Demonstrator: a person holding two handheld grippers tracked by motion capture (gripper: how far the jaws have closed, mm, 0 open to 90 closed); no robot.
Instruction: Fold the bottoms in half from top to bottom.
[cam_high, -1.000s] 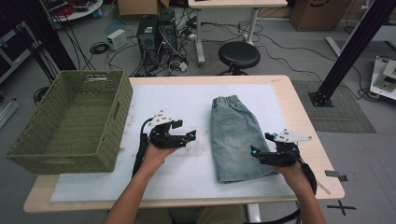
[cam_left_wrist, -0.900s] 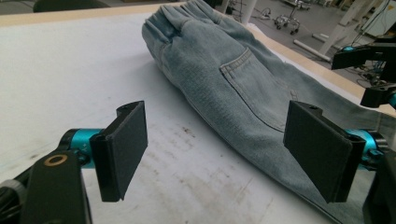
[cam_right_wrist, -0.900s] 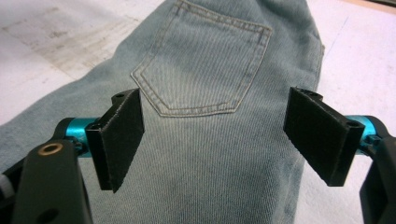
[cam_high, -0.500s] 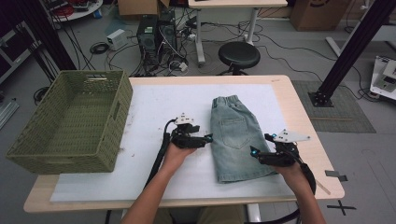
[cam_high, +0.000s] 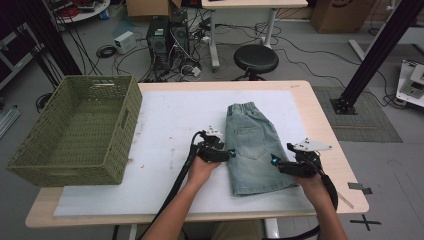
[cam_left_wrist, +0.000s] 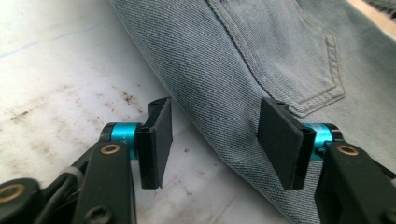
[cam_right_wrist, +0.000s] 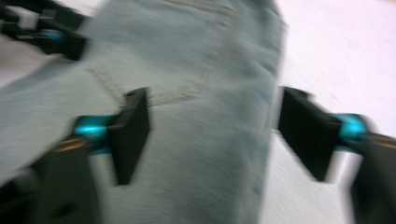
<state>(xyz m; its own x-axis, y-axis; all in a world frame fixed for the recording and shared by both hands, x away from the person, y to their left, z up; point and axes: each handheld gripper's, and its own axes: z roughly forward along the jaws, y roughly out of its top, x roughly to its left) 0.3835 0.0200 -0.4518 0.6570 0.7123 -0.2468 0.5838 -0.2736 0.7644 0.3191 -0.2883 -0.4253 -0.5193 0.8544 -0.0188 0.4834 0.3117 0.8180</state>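
Folded light-blue denim shorts lie on the white mat, waistband at the far end. My left gripper is at the shorts' left edge, level with the back pocket. In the left gripper view its jaws straddle that edge. They have just been closing, but a gap still shows on both sides. My right gripper sits at the shorts' right edge. In the blurred right gripper view its jaws have the denim between them. They too have just been closing and do not press it.
An empty green woven basket stands at the table's left end. The wooden table edge runs close to the right of my right hand. Beyond the table are a black stool, computer towers and cables.
My left hand has moved right across the mat to the shorts' left edge, and its jaws have narrowed. The right hand has kept its place at the right edge.
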